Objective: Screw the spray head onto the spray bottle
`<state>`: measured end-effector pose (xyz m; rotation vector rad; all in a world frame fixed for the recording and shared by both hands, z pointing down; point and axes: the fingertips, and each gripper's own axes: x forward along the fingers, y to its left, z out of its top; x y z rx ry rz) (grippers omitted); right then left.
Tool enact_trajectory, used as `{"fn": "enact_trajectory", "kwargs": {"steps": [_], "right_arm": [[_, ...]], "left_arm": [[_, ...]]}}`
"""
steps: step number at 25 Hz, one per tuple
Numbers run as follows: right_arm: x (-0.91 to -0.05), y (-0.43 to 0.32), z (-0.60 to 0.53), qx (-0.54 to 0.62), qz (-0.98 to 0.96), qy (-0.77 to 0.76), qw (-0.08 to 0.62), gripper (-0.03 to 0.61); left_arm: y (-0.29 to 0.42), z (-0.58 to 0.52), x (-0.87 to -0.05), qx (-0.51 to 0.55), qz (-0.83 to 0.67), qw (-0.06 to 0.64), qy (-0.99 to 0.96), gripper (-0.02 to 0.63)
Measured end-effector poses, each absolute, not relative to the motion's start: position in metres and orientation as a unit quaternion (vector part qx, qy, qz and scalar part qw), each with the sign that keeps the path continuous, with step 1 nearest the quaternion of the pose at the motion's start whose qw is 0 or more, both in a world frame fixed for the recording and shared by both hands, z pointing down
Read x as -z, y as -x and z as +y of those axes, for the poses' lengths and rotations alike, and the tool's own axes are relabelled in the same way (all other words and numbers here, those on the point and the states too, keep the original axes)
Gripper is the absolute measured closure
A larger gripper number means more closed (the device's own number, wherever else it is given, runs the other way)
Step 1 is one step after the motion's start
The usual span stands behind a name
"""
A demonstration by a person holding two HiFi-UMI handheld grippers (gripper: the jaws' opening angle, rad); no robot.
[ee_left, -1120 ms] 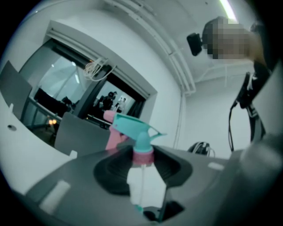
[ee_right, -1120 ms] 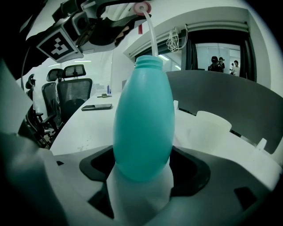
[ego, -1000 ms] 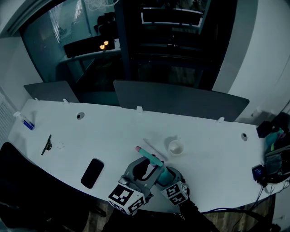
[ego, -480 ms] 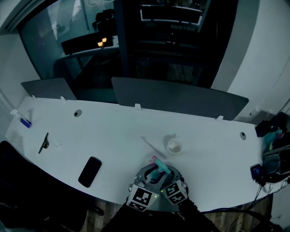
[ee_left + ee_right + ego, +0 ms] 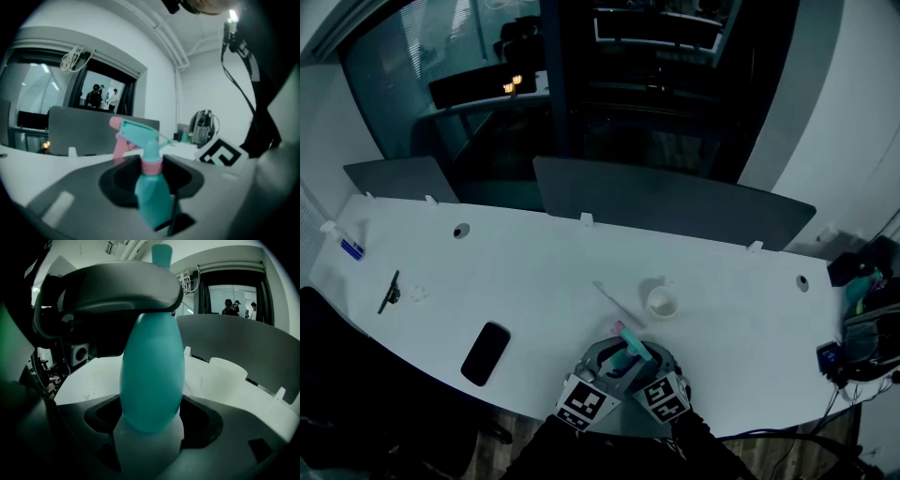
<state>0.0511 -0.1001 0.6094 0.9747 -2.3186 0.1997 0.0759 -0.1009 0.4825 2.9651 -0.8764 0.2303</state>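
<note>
Where the two tongs are meeting: they are coming together at the near edge of the long white desk (image 5: 534, 272), right in front of the person.
Right tongs (image 5: 152, 408): its two jaws are squeezing the fat round belly of the teal plastic spray bottle (image 5: 152, 371), one jaw on each side.
Left tongs (image 5: 151, 163): it is reaching over the top of the spray bottle, and its jaws are closing around the pink ring (image 5: 151, 167) at the bottom of the spray head.
Spray head: the teal spray head with a pink trigger (image 5: 139, 133) is sitting on the neck of the spray bottle. Its pink nose is pointing away from the person, toward the far side of the desk.
How tight: no view is showing if the spray head is screwed all the way down.
Spray bottle in the head view: only the top part is peeking out between the two grey tongs, and it is leaning a little.
Small round white cup (image 5: 662, 303): it is sitting on the desk just past the tongs, a bit to the right.
Thin clear stick (image 5: 612, 301): it is lying beside the cup, on its left.
Flat black phone (image 5: 486, 353): it is lying on the desk, well to the left of the tongs.
Grey screen panel (image 5: 666, 214): it is standing along the far edge of the desk.
</note>
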Motion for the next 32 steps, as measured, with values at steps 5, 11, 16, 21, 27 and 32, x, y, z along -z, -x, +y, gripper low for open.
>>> {"fn": "enact_trajectory", "kwargs": {"steps": [5, 11, 16, 21, 27, 32], "right_arm": [[-0.610, -0.050, -0.100, -0.075, -0.877, -0.365, 0.305, 0.186], [-0.609, -0.051, -0.100, -0.071, -0.876, -0.365, 0.307, 0.186], [-0.609, -0.051, -0.100, -0.073, -0.877, -0.365, 0.306, 0.186], [-0.609, -0.051, -0.100, -0.074, -0.876, -0.365, 0.305, 0.186], [-0.610, -0.051, -0.100, -0.075, -0.877, -0.363, 0.305, 0.186], [-0.611, -0.050, -0.099, -0.073, -0.885, -0.345, 0.305, 0.186]], "left_arm": [[-0.074, -0.101, -0.483, -0.088, -0.285, 0.023, -0.954, 0.448], [-0.072, -0.098, -0.477, -0.087, -0.306, 0.018, -0.948, 0.438], [-0.072, -0.100, -0.472, -0.082, -0.314, 0.012, -0.946, 0.440], [-0.073, -0.096, -0.473, -0.093, -0.311, -0.016, -0.946, 0.477], [-0.073, -0.093, -0.476, -0.087, -0.321, -0.072, -0.940, 0.480], [-0.071, -0.093, -0.476, -0.065, -0.302, -0.053, -0.949, 0.480]]}}
